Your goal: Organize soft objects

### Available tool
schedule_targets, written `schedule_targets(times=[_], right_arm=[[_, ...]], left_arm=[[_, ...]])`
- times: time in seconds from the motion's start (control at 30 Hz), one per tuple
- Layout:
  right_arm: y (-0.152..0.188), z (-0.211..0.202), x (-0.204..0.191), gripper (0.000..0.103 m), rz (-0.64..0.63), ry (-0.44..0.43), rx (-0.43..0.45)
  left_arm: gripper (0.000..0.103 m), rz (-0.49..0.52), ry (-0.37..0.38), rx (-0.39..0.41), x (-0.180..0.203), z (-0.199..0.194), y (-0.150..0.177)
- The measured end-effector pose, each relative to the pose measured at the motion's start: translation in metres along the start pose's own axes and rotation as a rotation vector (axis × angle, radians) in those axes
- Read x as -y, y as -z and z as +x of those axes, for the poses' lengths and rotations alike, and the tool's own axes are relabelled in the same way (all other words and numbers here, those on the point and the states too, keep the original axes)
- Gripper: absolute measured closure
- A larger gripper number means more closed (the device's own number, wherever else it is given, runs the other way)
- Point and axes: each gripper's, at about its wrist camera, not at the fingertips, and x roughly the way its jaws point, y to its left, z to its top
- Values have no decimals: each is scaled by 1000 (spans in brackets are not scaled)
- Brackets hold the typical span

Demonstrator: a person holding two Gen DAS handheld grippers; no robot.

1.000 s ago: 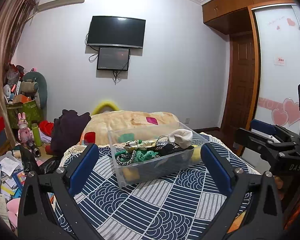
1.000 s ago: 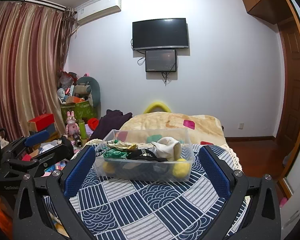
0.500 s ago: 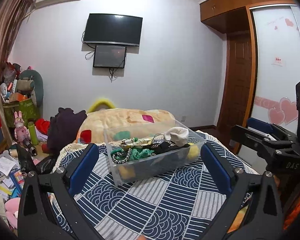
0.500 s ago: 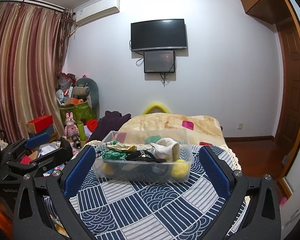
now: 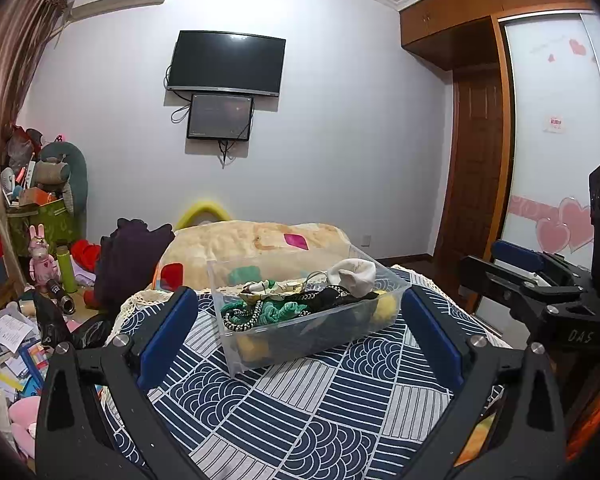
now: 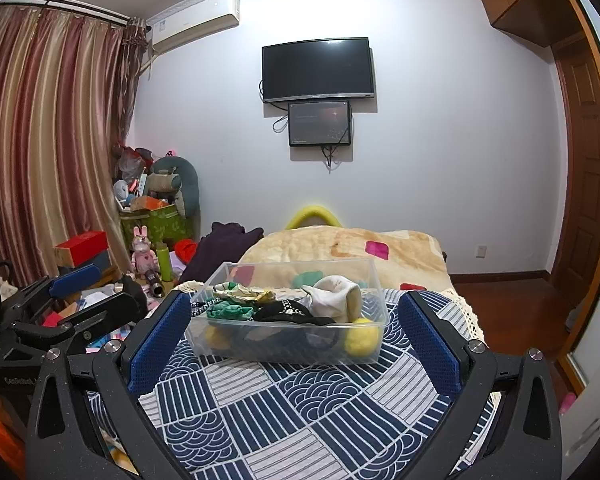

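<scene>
A clear plastic bin (image 5: pixel 236 344) (image 6: pixel 220 340) stands on the blue-and-white patterned bedspread (image 5: pixel 300 412) (image 6: pixel 300 408). It holds a white sock (image 5: pixel 354 274) (image 6: pixel 336 298), green fabric (image 5: pixel 278 312) (image 6: pixel 230 311), black patterned fabric (image 6: pixel 286 312) and yellow soft items (image 6: pixel 364 338). My left gripper (image 5: pixel 298 334) is open and empty, its blue-padded fingers on either side of the bin, short of it. My right gripper (image 6: pixel 294 340) is likewise open and empty. Each gripper shows at the other view's edge.
A beige blanket (image 5: pixel 260 244) lies behind the bin. A dark purple garment (image 5: pixel 128 260) hangs at the bed's left edge. Toys, boxes and papers clutter the floor at left (image 5: pixel 28 300). A wooden door (image 6: pixel 580 220) and wardrobe stand at right.
Both views have shifted slightly; the bin sits a little higher and nearer in the frames. Both grippers stay open and empty.
</scene>
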Motion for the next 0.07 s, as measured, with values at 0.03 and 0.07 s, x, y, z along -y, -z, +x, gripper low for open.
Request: schedule_targets(times=[0.03,0.07], right_arm=[[0,0,0,0,0,-1,0],[0,-1,-1,0,0,-1,-1]], left_arm=[[0,-3,1,0,0,0,0],[0,-4,1,-1,0,0,-1]])
